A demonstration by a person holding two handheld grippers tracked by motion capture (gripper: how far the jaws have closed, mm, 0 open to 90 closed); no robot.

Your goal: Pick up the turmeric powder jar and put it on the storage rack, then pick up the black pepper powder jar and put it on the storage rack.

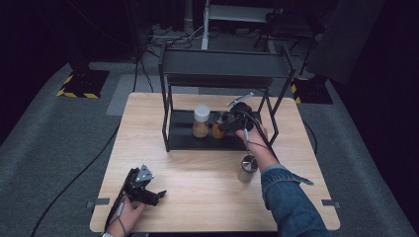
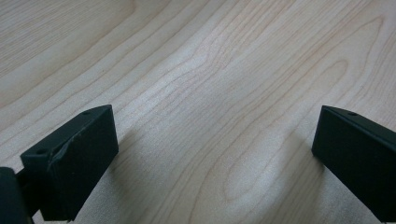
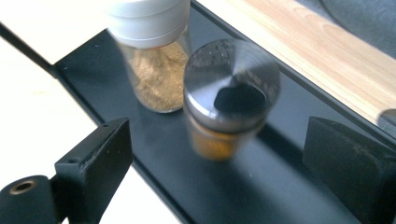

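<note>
A black metal rack [image 1: 168, 98] stands at the back of the wooden table [image 1: 197, 173]. Two jars sit on its lower tray [image 3: 289, 186]. The white-lidded jar [image 1: 201, 120] [image 3: 149, 28] holds brown powder. Just to its right is a metal-lidded jar of orange spice [image 1: 219, 129] [image 3: 231, 93]. My right gripper [image 1: 225, 123] [image 3: 219, 158] reaches into the rack, open. The orange jar stands ahead of the jaws, in line with the gap, and neither jaw touches it. My left gripper [image 1: 157, 194] [image 2: 215, 154] rests open near the table's front left, over bare wood.
A third jar with a metal lid [image 1: 247, 169] stands on the table just under my right forearm. The rack's upper shelf [image 1: 225, 64] and its black posts close in around the right gripper. Cables trail across the grey floor [image 1: 59, 138] behind the table.
</note>
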